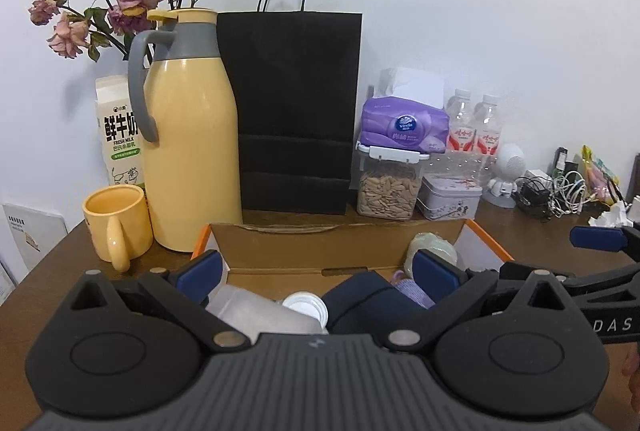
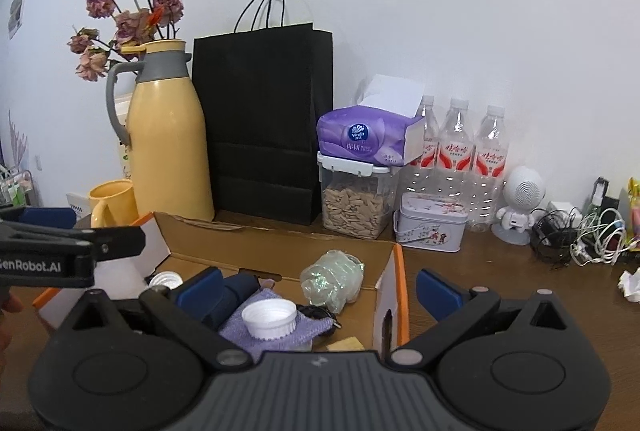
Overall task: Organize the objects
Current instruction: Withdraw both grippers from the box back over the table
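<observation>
An open cardboard box [image 1: 304, 245] [image 2: 280, 243] with orange edges sits on the brown table. Inside lie a white-capped clear bottle [image 1: 256, 311], a dark blue folded item [image 1: 368, 301] [image 2: 232, 301], a purple cloth [image 2: 276, 329] with a white jar lid [image 2: 270, 317] on it, and crumpled clear plastic [image 2: 334, 277] [image 1: 434, 251]. My left gripper [image 1: 318, 273] is open above the box, holding nothing. My right gripper [image 2: 320, 289] is open over the box's right wall, empty. The left gripper also shows in the right wrist view [image 2: 72, 243].
Behind the box stand a yellow thermos [image 1: 188, 147], a yellow mug [image 1: 118, 223], a milk carton [image 1: 118, 135], a black paper bag [image 1: 296, 107], a seed container [image 1: 390, 187] with a tissue pack [image 1: 404, 125] on top, a tin [image 1: 448, 197], water bottles [image 2: 456, 155], and tangled cables [image 2: 580, 235].
</observation>
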{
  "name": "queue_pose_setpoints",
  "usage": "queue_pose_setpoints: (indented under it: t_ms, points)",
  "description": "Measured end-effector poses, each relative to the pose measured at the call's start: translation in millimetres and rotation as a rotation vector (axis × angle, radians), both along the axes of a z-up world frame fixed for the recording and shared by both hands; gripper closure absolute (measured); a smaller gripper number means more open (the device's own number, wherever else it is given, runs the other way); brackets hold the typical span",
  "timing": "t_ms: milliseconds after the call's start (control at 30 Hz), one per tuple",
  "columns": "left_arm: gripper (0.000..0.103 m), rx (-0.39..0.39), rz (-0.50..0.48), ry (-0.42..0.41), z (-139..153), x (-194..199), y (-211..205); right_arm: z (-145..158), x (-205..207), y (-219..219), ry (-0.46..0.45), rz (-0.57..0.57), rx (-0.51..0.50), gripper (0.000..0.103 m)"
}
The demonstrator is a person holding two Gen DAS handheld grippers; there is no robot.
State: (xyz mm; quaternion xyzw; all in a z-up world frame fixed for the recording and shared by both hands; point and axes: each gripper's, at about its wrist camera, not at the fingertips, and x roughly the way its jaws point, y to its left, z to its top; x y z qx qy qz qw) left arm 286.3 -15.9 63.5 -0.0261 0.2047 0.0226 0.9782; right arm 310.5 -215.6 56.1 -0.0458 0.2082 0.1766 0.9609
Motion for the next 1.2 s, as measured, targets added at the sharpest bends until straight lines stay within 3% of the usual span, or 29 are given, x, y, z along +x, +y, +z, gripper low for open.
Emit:
queue_pose_setpoints:
  t_ms: [233,833,867,1000,1033,1100,1200]
  points:
    - [0.000,0.010,-0.024,0.050,-8.7,-35.4,-9.7,-0.1,-37.7,-10.6,-0.003,-0.001,-0.056,0.000]
    - [0.002,0.013,-0.129,0.360,-83.5,-95.8,-72.6,-50.6,-96.4,-58.6,0.140,-0.015,-0.107,0.000]
    - [0.005,0.014,-0.131,0.365,-85.7,-96.7,-76.1,-53.3,-97.7,-59.9,0.146,-0.015,-0.112,0.000]
    - [0.039,0.016,-0.132,0.385,-93.0,-99.2,-88.3,-64.8,-99.5,-67.1,0.173,-0.021,-0.118,0.000]
    - [0.062,0.031,-0.131,0.371,-93.3,-101.4,-92.3,-67.0,-99.3,-68.4,0.179,-0.022,-0.115,0.000]
    - [0.088,0.041,-0.156,0.358,-92.7,-105.0,-98.3,-71.0,-98.1,-69.9,0.188,-0.022,-0.110,0.000]
    - [0.089,0.032,-0.169,0.356,-92.5,-105.6,-100.2,-77.2,-95.4,-69.6,0.202,-0.024,-0.108,0.000]
